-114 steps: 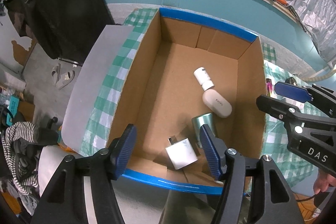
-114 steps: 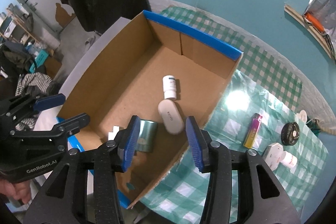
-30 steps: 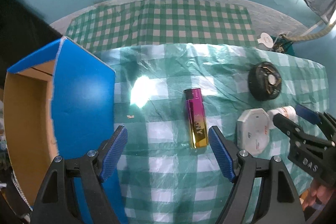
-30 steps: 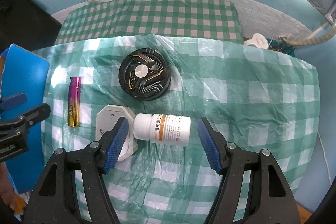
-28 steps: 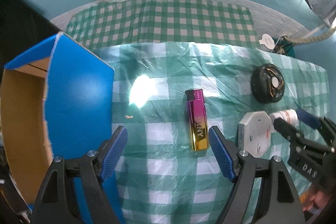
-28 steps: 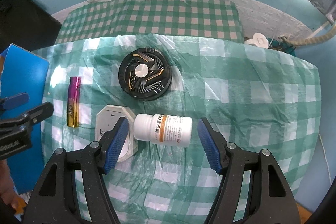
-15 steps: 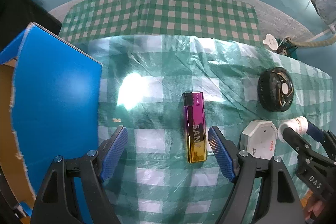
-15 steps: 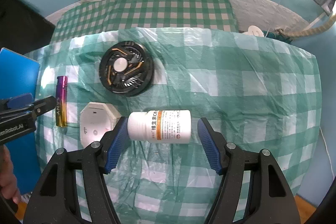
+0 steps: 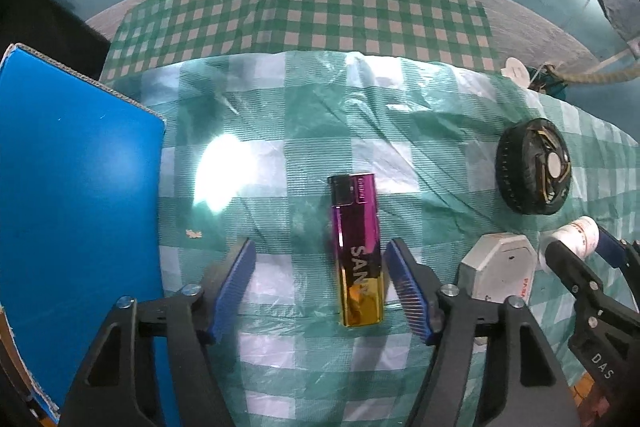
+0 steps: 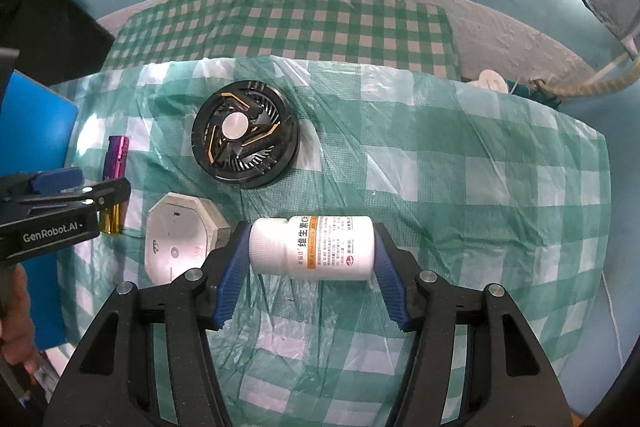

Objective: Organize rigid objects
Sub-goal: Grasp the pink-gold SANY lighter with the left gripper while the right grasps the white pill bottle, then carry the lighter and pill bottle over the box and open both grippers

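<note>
Covering the worktop is a green-and-white checked plastic cloth [image 10: 460, 155], with the blue-taped wall of a cardboard box [image 9: 76, 179] standing at its left edge. On the cloth, from biggest down, lie a round black cooling fan with gold trim [image 10: 245, 141], an octagonal white plastic plug adapter [image 10: 180, 241], a white pill bottle with an orange-striped label [image 10: 314, 247] on its side, and a metallic pink-to-gold lighter [image 9: 357, 251]. Both tools appear to be at the grasping step, one item each. The right gripper [image 10: 308, 259] brackets the bottle end to end, its blue fingers [image 10: 230, 267] at or just off the cap and base; whether they already press on it I cannot tell. The left gripper [image 9: 320, 287] has its fingers spread wide around the lighter, which sits off-centre, close to the right pad with a broad gap on the left. Next, I judge, each pair needs to close firmly and lift; the left should centre over the lighter first, or the slim, glossy body may skid on the slick plastic. The smooth round bottle could pivot if pinched unevenly. Both would then travel left to the box.
</note>
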Available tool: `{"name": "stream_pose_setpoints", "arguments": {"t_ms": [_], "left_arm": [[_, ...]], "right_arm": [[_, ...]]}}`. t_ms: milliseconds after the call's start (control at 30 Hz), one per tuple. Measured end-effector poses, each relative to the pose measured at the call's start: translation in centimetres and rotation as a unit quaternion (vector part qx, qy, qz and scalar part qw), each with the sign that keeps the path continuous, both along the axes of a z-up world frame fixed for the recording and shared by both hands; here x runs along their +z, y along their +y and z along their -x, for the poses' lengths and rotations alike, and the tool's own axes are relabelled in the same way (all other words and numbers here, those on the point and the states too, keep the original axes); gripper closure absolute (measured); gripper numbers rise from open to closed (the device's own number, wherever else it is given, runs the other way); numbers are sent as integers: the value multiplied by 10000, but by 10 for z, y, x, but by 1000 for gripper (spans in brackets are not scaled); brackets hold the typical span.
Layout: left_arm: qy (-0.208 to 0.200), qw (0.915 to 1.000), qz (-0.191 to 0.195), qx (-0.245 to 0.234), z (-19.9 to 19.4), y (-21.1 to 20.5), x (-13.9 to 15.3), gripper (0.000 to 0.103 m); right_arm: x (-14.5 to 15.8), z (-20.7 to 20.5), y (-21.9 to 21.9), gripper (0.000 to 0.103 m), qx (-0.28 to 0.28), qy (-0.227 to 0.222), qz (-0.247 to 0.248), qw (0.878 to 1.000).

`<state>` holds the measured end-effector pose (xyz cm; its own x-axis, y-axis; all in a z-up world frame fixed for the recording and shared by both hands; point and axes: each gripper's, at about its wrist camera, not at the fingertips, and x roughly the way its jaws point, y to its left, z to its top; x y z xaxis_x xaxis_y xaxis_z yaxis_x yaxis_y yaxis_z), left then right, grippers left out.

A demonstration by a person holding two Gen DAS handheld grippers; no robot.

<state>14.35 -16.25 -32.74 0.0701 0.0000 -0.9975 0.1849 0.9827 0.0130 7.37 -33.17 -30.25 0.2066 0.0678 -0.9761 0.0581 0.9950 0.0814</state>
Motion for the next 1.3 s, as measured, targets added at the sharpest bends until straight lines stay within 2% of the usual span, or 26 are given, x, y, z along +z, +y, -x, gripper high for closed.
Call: {"name": "stream_pose_setpoints", "arguments": {"t_ms": [133,233,867,1300], "left_arm": [[-114,9998,106,-153,3,-3,4,65],[-153,9993,136,-301,5,-7,6,80],[-200,9987,348,-317,29,17,12,80],[-450,9973,464,-343,54,37,41,80]], "right_arm": [[1,2,4,44,95,-52,67,9999],[1,4,5,44,138,-82,61,9999],[16,24,6,45,298,-266,-88,9992],[34,29,24,45,562,-403,-125,9975]]}}
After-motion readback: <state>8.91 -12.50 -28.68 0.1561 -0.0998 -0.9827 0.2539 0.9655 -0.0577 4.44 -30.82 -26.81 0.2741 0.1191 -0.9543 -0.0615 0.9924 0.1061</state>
